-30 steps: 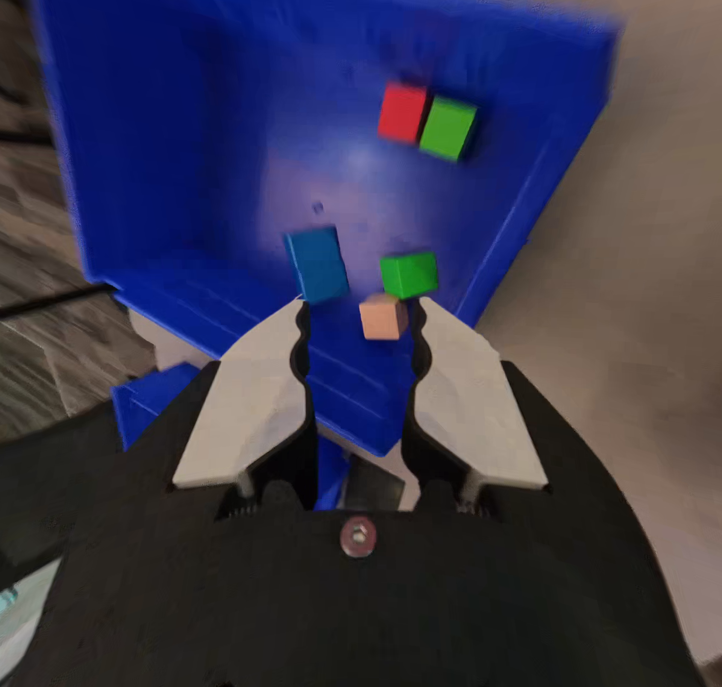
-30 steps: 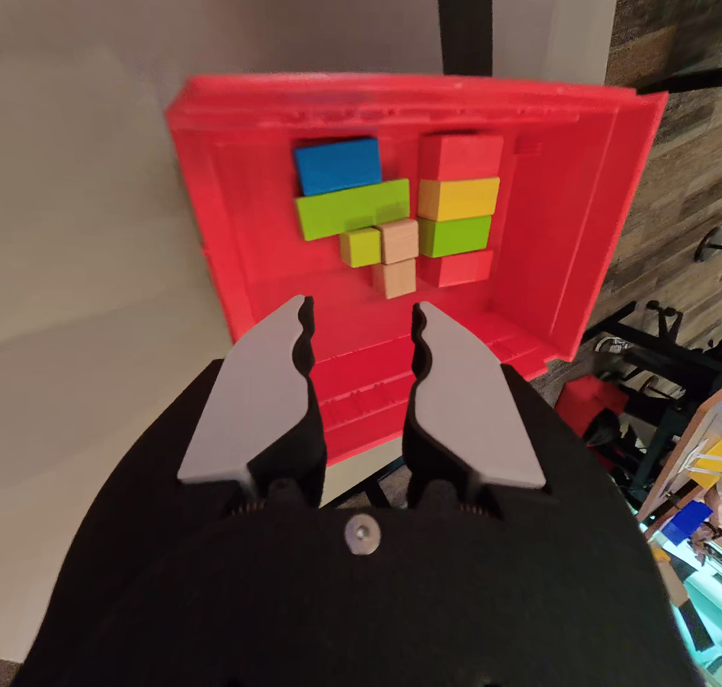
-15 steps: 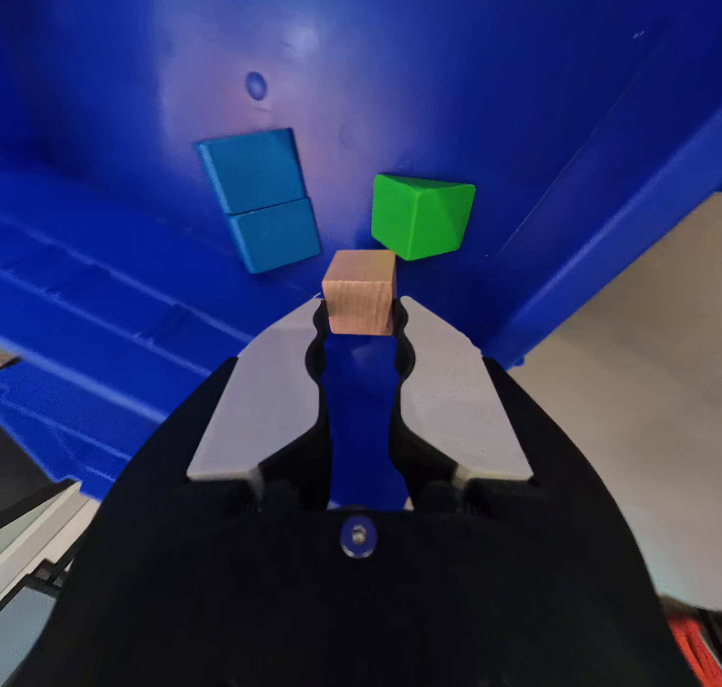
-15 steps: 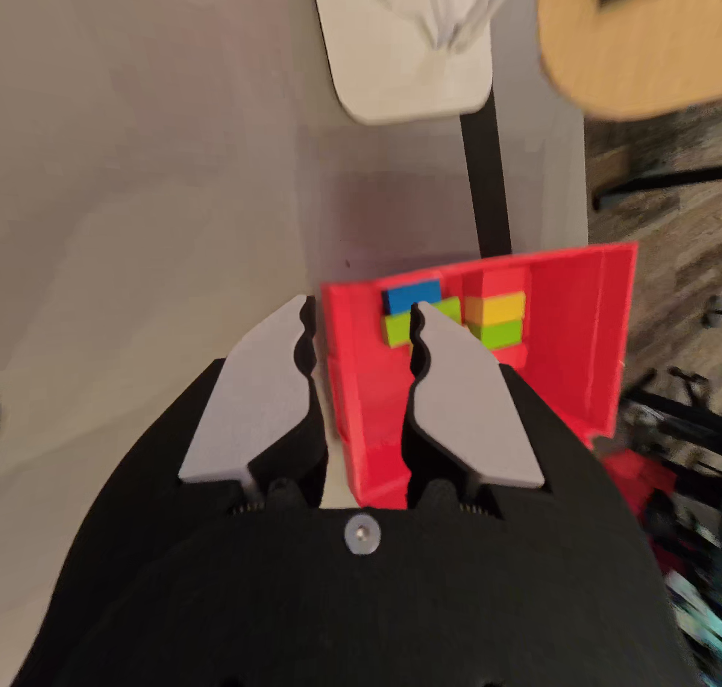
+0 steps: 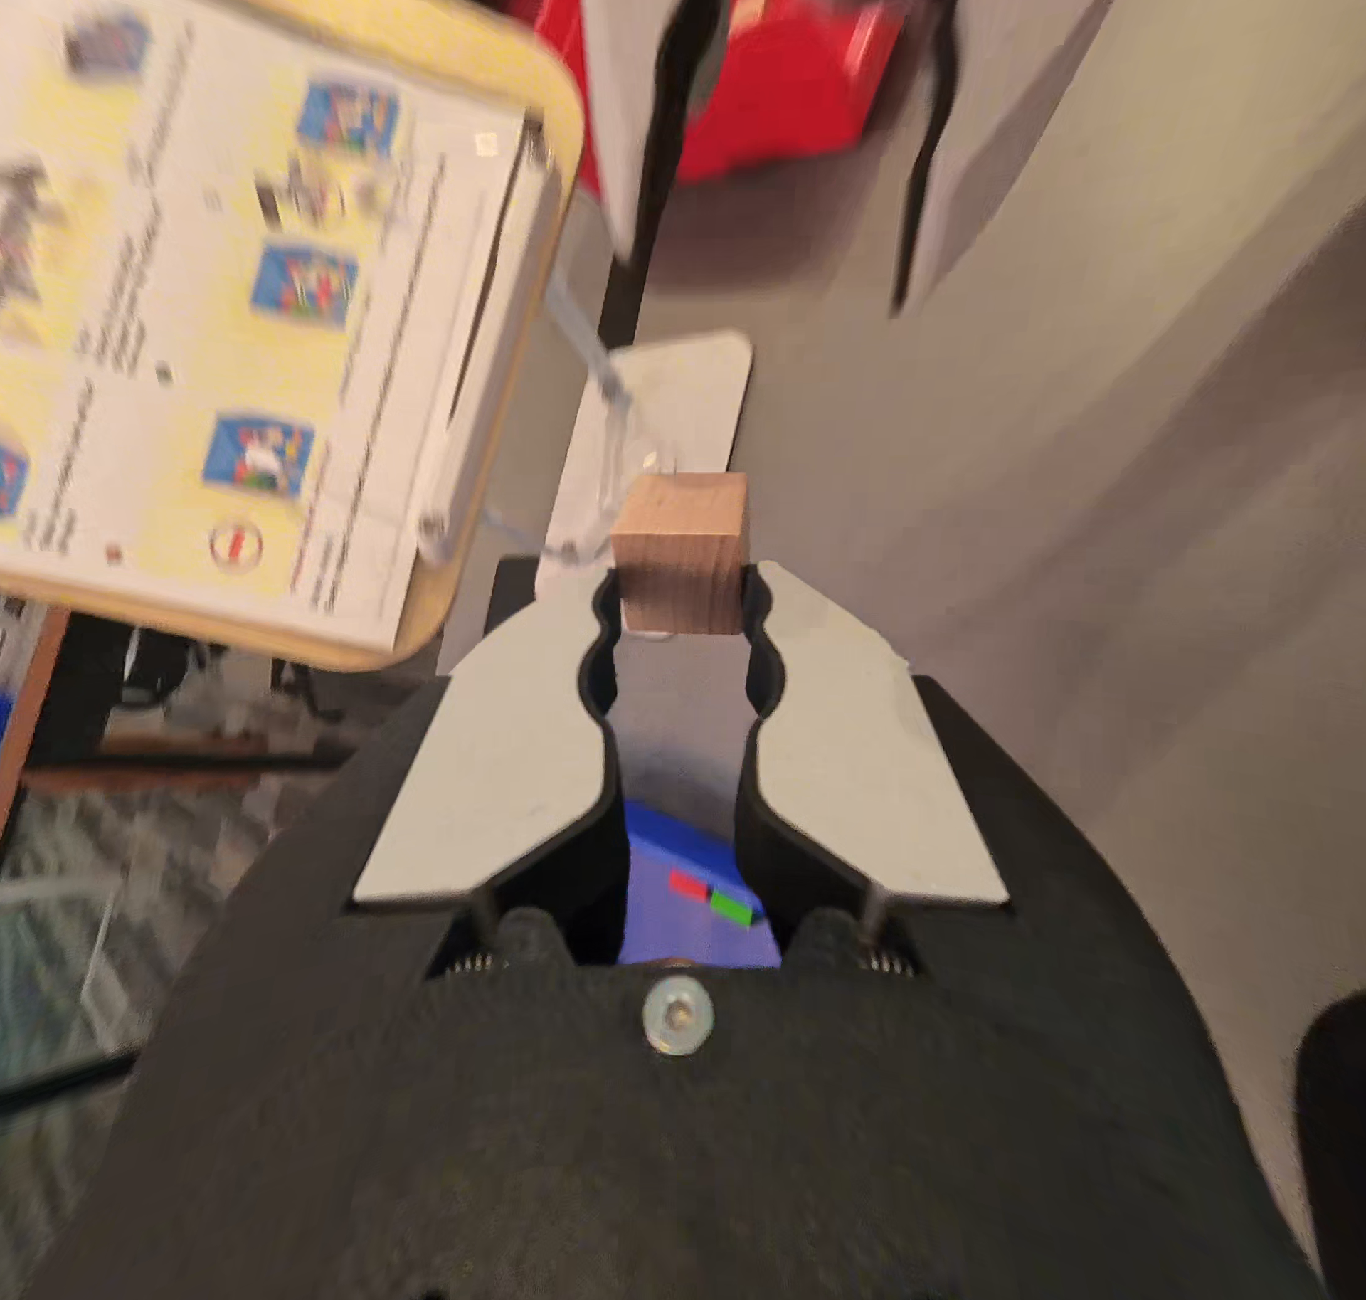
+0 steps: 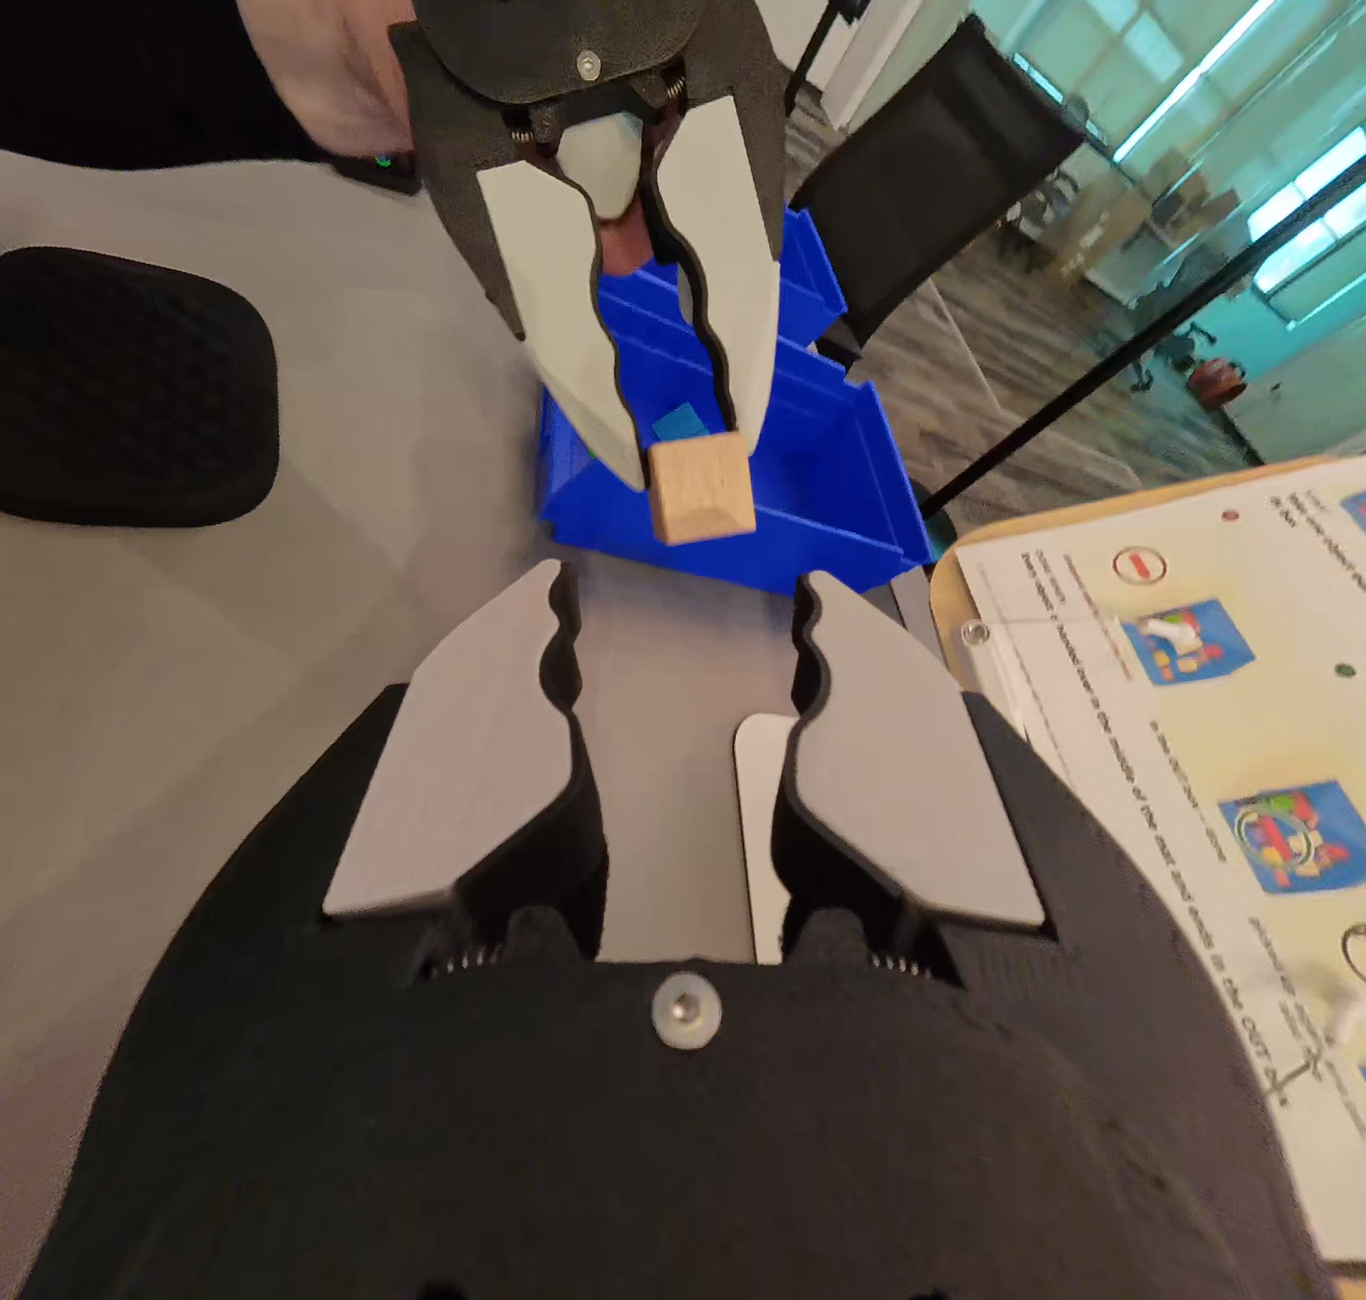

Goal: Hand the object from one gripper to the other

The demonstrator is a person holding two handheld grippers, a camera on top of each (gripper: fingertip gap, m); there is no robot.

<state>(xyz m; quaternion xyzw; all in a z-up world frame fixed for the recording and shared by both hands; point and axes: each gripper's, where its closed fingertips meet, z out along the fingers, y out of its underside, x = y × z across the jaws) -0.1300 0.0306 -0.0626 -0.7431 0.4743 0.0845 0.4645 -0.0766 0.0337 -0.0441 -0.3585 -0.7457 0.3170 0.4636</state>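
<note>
My left gripper (image 5: 680, 584) is shut on a plain wooden cube (image 5: 680, 551), pinched at the fingertips and held up in the air. The right wrist view shows the same gripper (image 6: 691, 462) pointing toward me with the wooden cube (image 6: 701, 487) between its tips. My right gripper (image 6: 684, 599) is open and empty, its fingers wide apart just short of the cube. Its fingers (image 5: 628, 82) also show blurred at the top of the left wrist view, facing the cube.
A blue bin (image 6: 813, 481) with a blue block sits on the grey table (image 6: 296, 636) below the grippers. A red bin (image 5: 776, 82) lies farther off. A wooden board with an instruction sheet (image 6: 1183, 747) stands at the right. A black chair (image 6: 126, 385) is at the left. The grippers' ends are close to 7 centimeters from one another.
My left gripper closed on the wooden cube in the blue bin and lifted it out. My right gripper left the red bin, swung to face the left one and opened wider.
</note>
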